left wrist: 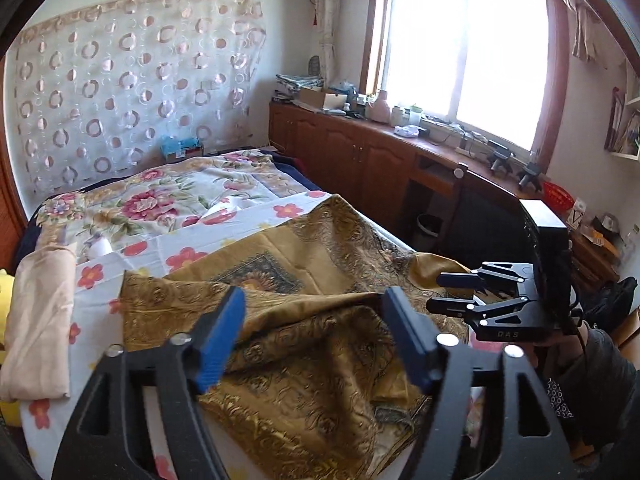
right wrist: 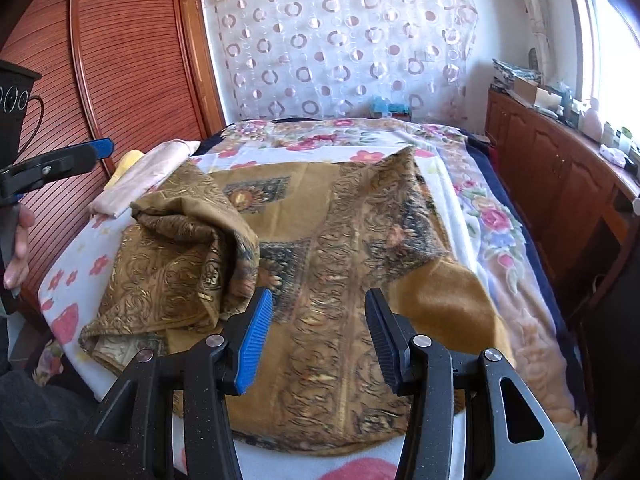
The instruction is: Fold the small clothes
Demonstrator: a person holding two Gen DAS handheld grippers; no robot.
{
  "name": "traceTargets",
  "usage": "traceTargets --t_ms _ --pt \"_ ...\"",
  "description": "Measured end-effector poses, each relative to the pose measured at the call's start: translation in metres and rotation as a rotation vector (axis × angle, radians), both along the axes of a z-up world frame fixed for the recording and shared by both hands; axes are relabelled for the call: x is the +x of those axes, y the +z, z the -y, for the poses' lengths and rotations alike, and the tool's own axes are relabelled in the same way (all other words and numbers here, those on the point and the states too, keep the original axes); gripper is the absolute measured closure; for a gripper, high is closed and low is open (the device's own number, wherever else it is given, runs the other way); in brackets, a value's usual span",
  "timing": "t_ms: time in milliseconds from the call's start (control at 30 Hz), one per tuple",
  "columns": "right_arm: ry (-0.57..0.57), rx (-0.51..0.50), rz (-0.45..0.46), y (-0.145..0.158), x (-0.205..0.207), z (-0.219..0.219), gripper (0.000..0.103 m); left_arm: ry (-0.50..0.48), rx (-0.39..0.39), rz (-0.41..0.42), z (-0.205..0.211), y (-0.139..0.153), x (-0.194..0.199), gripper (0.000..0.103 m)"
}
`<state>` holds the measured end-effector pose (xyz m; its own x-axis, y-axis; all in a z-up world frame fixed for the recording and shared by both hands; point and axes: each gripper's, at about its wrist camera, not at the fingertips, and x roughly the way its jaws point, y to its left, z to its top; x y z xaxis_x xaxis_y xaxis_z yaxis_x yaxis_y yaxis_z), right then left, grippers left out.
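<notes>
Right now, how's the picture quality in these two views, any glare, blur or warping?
Left wrist view: the window is blown out white, edges bow from the fisheye, and the gold cloth near the left tool is soft. Right wrist view: evenly lit, glare only at the far right, cloth blurred by the right tool.

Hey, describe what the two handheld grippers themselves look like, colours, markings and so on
Both are matte black frames with silver bolt heads. The left gripper and the right gripper each carry blue ribbed pads on the fingers. The right one's body shows white lettering, apparently DAS, below a black box. The person wears dark sleeves.
</notes>
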<state>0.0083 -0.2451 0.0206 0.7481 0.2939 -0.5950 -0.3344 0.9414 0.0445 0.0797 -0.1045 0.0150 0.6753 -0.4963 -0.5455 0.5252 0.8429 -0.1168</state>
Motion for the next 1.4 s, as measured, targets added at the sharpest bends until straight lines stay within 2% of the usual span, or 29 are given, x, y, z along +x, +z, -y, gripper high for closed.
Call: traceTargets --t_ms 100,300,433,633,967,1067,1100,1133,1233,1333,1400 --pt "0.018 0.003 0.002 0.0 0.006 -0.012 0.053 0.032 -0.002 0.003 -0.017 -0.003 -0.004 0.023" --pt "0.076 0.011 0.026 0.006 0.016 -0.04 0.045 0.123 0.009 -0.006 -0.045 -0.021 -0.01 0.022" --pt "0.113 -0.03 0.033 0.006 0.024 -0.063 0.043 0.168 0.003 -0.024 -0.058 -0.032 -0.009 0.022" --pt "0.128 -0.089 -0.012 -0.007 0.045 -0.086 0.043 0.209 -0.012 -0.038 -0.072 -0.044 -0.009 0.022" --pt "0.137 -0.089 -0.08 -0.023 0.075 -0.099 0.043 0.226 -0.018 -0.055 -0.079 -0.057 -0.01 0.022" --pt "0.149 -0.086 -0.069 -0.023 0.078 -0.106 0.066 0.234 -0.024 -0.056 -0.082 -0.059 -0.01 0.022" --pt "0.152 -0.093 -0.062 -0.023 0.077 -0.106 0.085 0.236 -0.028 -0.055 -0.083 -0.059 -0.011 0.022" --pt "0.157 -0.098 -0.054 -0.022 0.075 -0.106 0.092 0.238 -0.031 -0.054 -0.084 -0.059 -0.011 0.022" --pt "0.168 -0.072 -0.007 -0.01 0.066 -0.104 0.094 0.243 -0.038 -0.051 -0.085 -0.058 -0.012 0.022" --pt "0.171 -0.017 0.05 0.014 0.05 -0.093 0.094 0.243 -0.044 -0.051 -0.084 -0.058 -0.013 0.022" --pt "0.163 -0.016 0.092 0.029 0.04 -0.086 0.094 0.24 -0.045 -0.045 -0.085 -0.057 -0.014 0.022"
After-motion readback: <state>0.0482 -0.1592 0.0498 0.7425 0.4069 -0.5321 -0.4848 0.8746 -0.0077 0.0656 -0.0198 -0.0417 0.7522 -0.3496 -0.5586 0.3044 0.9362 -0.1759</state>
